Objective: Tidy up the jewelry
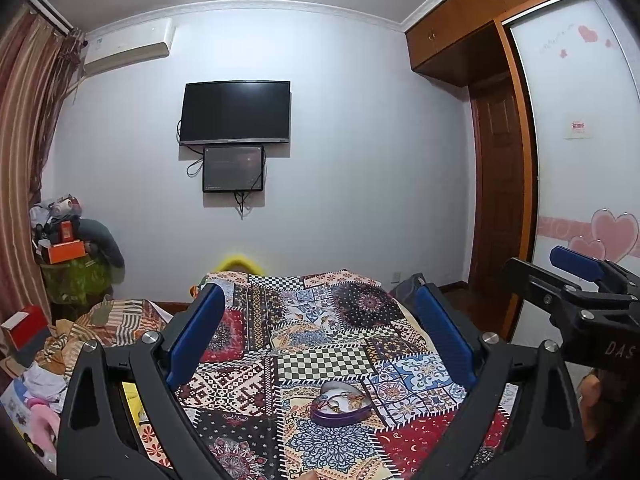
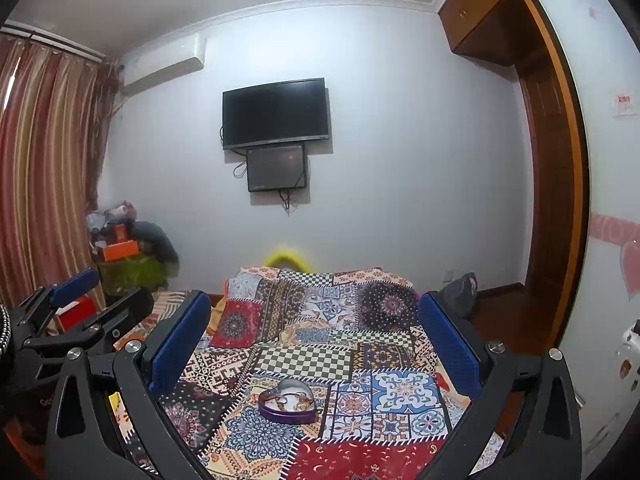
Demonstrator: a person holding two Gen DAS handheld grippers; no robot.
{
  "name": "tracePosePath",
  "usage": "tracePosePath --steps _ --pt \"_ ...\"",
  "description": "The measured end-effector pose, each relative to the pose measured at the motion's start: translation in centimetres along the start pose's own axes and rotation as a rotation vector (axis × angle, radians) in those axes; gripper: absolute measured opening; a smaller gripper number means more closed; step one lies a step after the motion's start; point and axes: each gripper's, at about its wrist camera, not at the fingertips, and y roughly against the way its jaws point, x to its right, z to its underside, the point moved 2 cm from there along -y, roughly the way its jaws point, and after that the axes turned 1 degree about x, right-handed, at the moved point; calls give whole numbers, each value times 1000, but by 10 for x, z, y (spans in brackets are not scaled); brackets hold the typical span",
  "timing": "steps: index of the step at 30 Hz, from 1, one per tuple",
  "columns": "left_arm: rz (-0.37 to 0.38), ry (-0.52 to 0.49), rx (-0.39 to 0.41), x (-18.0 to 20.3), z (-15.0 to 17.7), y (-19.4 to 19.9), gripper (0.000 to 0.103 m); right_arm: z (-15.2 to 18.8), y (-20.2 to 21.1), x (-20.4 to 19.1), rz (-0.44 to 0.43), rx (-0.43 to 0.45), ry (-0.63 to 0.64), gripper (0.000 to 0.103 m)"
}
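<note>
A purple heart-shaped tin (image 1: 341,405) with jewelry inside lies open on a patchwork bedspread (image 1: 320,332); it also shows in the right wrist view (image 2: 287,401). My left gripper (image 1: 320,308) is open and empty, held above the bed with the tin low between its fingers. My right gripper (image 2: 314,316) is open and empty, also above the bed, the tin just left of centre below it. The right gripper (image 1: 576,280) appears at the right edge of the left wrist view; the left gripper (image 2: 76,292) appears at the left of the right wrist view.
A TV (image 1: 235,113) and smaller screen hang on the far wall. Clutter and boxes (image 1: 64,248) pile by the striped curtain on the left. A wooden wardrobe and door (image 1: 500,200) stand at the right. A yellow object (image 2: 286,258) sits past the bed's far end.
</note>
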Motion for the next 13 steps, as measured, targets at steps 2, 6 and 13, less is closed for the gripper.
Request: tracePosePath --steps 2,6,13 --pt "2 1 0 0 0 0 97 0 0 0 2 0 0 103" --pt "6 -4 -5 1 2 0 97 2 0 -1 1 -1 0 103" --pt "10 0 -16 0 3 -5 97 3 -2 1 -1 -9 -4 103"
